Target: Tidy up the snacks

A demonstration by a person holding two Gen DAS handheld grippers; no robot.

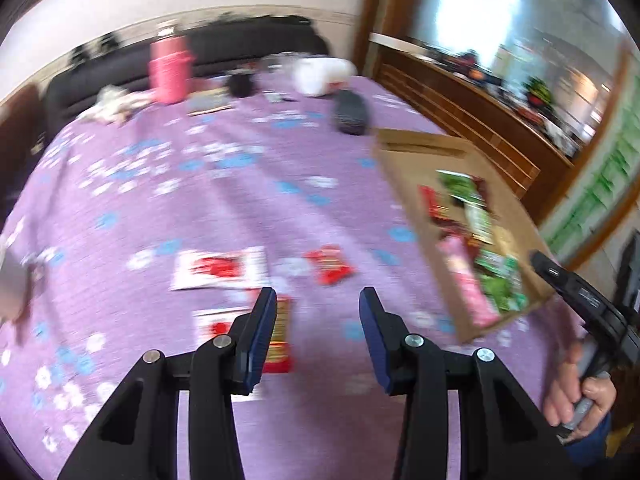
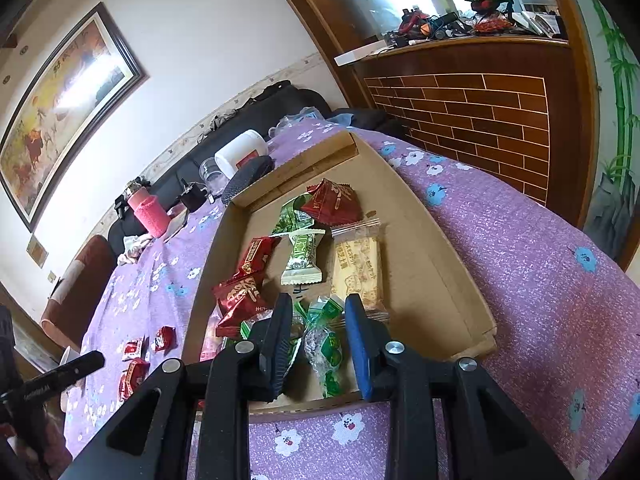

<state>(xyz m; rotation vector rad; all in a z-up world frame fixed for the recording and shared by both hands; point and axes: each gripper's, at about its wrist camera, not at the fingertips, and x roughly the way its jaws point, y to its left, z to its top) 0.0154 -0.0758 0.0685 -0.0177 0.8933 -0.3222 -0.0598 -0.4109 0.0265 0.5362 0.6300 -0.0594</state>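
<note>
Left wrist view is motion-blurred, so print on the loose packets can't be read. One red and yellow packet (image 1: pixel 280 336) is partly hidden behind the left gripper's finger (image 1: pixel 262 332). The person's hand (image 1: pixel 576 396) on the right gripper's handle is cut off at the frame edge. In the right wrist view the near corner of the box sits behind the fingers, so what lies there is only partly visible.

Cardboard box (image 2: pixel 440 276), shallow and open-topped, sits on the purple flowered tablecloth (image 2: pixel 540 264). Inside: red foil packets (image 2: pixel 240 296), another red one (image 2: pixel 334 202) at the far end, green wrapped candies (image 2: pixel 294 220), a green and white packet (image 2: pixel 302 258), a pale biscuit pack (image 2: pixel 358 266), a clear green-printed wrapper (image 2: pixel 326 344) at the near end. A pink pack (image 1: pixel 466 280) shows along the box's edge from the left camera.

Right gripper (image 2: pixel 316 312) hovers over the near end of the box, jaws apart, nothing pinched; the clear green wrapper lies below, in the gap between the fingers, pads not pressing on it.

Left gripper (image 1: pixel 318 304) has jaws apart and empty, over the cloth left of the box. Loose snacks on the cloth just beyond it: a white and red packet (image 1: pixel 220 268) and a small red packet (image 1: pixel 330 266).

Far end of table: pink bottle (image 2: pixel 150 214), white tub (image 2: pixel 240 154).
</note>
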